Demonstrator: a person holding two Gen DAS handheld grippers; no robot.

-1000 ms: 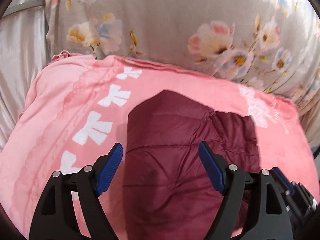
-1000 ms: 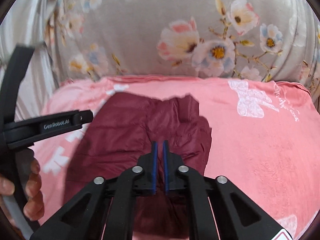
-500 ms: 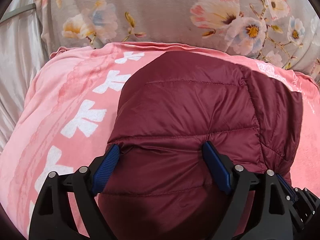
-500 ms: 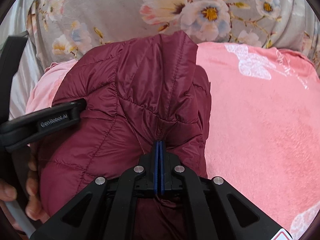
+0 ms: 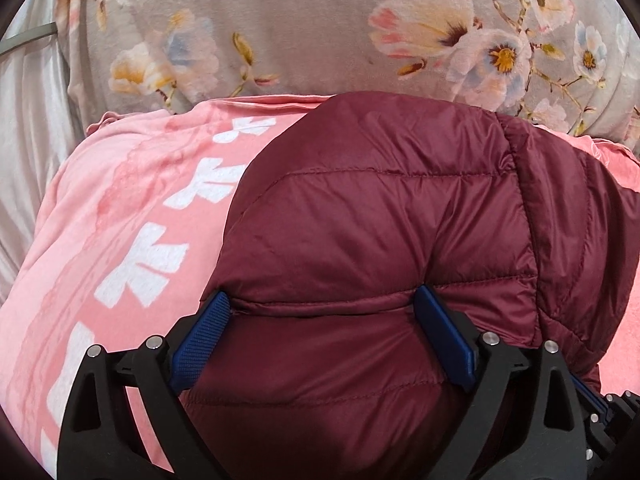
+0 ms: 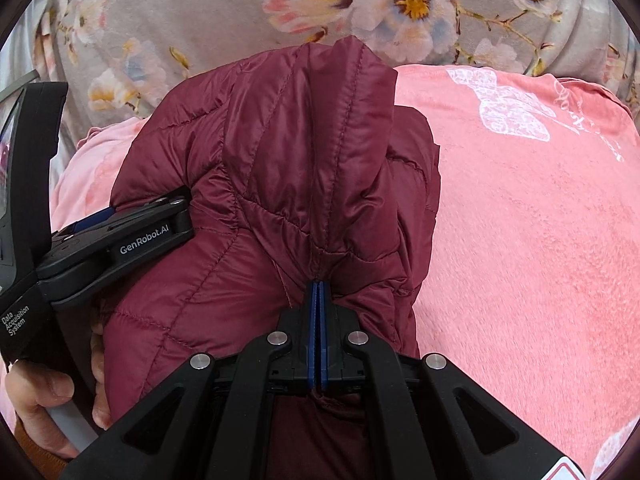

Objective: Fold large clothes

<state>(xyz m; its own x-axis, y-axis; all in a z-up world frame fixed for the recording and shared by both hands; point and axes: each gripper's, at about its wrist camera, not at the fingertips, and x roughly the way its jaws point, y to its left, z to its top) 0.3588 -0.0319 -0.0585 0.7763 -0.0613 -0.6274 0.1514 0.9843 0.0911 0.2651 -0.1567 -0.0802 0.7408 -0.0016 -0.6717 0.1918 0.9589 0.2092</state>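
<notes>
Pinched flat in the right claw (image 6: 319, 292): a fold of the maroon quilted jacket (image 5: 380, 240), blue pads pressed together on the fabric. Opening wide, the left claw (image 5: 322, 316), jacket bulging between its blue pads (image 5: 200, 336), no longer squeezed. Bunched in a puffy mound on a pink blanket (image 6: 540, 240) printed with white bows, ahead of a grey floral cover (image 5: 300, 28). At lower left of the right wrist view, a hand (image 6: 44, 404) around the left claw's handle.
</notes>
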